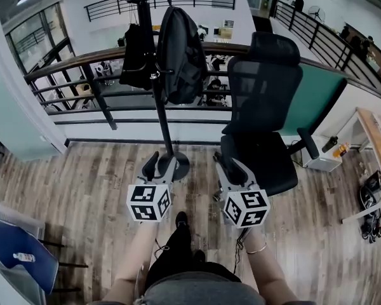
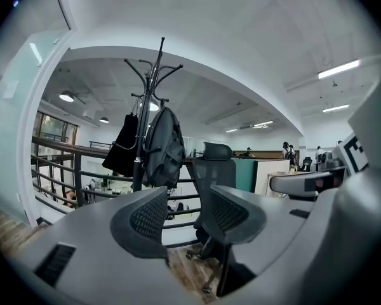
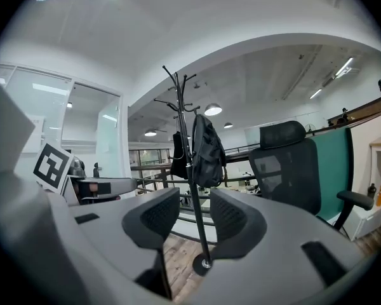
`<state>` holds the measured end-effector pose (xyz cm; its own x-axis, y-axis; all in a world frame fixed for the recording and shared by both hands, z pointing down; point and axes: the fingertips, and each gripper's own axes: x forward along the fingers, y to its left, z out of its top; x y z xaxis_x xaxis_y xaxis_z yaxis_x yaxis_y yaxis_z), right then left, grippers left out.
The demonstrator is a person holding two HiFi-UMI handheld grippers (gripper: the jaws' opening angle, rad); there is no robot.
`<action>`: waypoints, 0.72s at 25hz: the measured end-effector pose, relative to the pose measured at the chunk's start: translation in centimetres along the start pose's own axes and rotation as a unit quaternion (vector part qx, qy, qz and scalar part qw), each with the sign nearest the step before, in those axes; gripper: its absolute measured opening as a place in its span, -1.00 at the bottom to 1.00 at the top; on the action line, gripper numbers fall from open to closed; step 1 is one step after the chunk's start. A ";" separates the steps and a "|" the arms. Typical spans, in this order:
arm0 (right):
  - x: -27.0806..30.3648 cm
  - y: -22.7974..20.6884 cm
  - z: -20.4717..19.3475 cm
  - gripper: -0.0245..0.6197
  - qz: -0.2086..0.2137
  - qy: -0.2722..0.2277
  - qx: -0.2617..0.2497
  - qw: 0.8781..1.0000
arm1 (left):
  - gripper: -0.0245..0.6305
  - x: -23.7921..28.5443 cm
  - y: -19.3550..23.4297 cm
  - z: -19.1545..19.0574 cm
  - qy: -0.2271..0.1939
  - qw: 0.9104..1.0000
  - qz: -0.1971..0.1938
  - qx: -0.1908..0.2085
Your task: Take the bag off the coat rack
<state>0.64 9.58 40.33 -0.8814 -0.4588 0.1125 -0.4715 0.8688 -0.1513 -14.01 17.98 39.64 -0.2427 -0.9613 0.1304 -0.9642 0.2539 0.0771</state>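
A black backpack hangs on a black coat rack standing by the balcony railing; a smaller dark bag hangs on the rack's left side. My left gripper and right gripper are held low over the wood floor, well short of the rack, both open with nothing between the jaws. In the left gripper view the open gripper faces the backpack from a distance. In the right gripper view the gripper frames the rack's pole, with the backpack above.
A black mesh office chair stands right of the rack, just beyond my right gripper. The metal railing runs behind the rack. A wooden desk is at the far right, a blue seat at the lower left.
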 end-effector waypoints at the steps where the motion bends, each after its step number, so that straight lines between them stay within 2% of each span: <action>1: 0.9 -0.2 0.3 -0.49 0.001 -0.001 -0.002 1.000 | -0.31 0.9 0.3 0.3 -0.001 1.000 -0.002 0.003; 7: 8.0 -2.4 2.8 -0.48 -0.003 -0.012 -0.016 1.000 | -0.31 7.8 3.2 3.2 -0.018 1.000 -0.011 0.013; 12: 14.6 -4.8 6.8 -0.48 -0.013 -0.039 -0.027 0.999 | -0.29 14.3 6.0 6.9 -0.040 0.999 -0.019 0.022; 18: 20.9 -5.8 11.3 -0.47 -0.013 -0.066 -0.043 0.997 | -0.26 19.5 9.1 11.2 -0.061 0.997 -0.021 0.031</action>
<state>-15.41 -7.18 32.41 -0.8678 -0.4966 -0.0153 -0.4948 0.8666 -0.0652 -28.73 0.32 31.80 -0.2090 -0.9779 0.0071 -0.9777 0.2091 0.0192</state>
